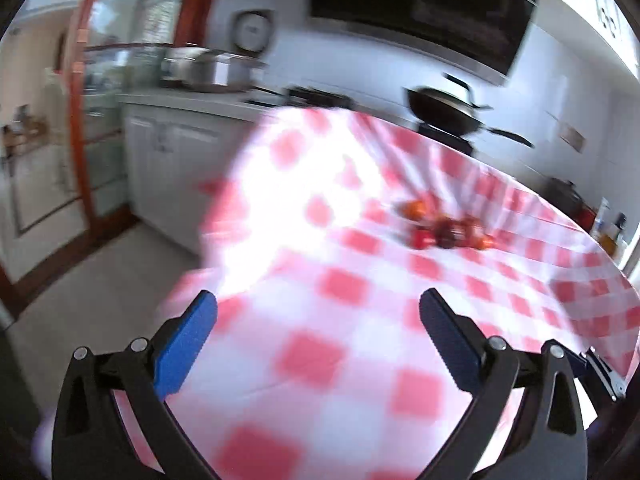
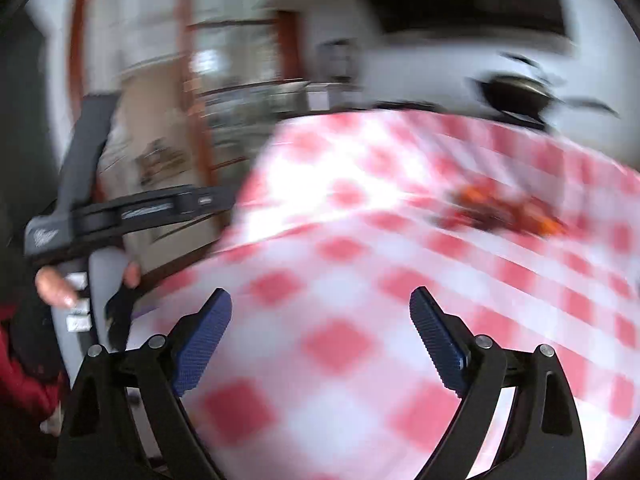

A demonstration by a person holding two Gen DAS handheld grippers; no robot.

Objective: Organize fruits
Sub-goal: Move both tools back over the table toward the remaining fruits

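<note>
A small heap of red and orange fruits [image 1: 444, 229] lies on the red-and-white checked tablecloth [image 1: 320, 340], far from both grippers; the fruits [image 2: 504, 210] are a blurred streak in the right wrist view. My left gripper [image 1: 318, 308] hangs over the near part of the table with its blue pads wide apart and nothing between them. My right gripper [image 2: 320, 308] is also open and empty above the checked tablecloth [image 2: 340, 360]. The left gripper's body and the hand holding it [image 2: 56, 284] show at the left of the right wrist view.
A kitchen counter [image 1: 188, 100] with pots runs behind the table, and a black wok [image 1: 448, 110] sits on a stove at the back right. A glass door with a wooden frame [image 1: 84, 120] stands at the left. The table's left edge drops to a pale floor [image 1: 100, 280].
</note>
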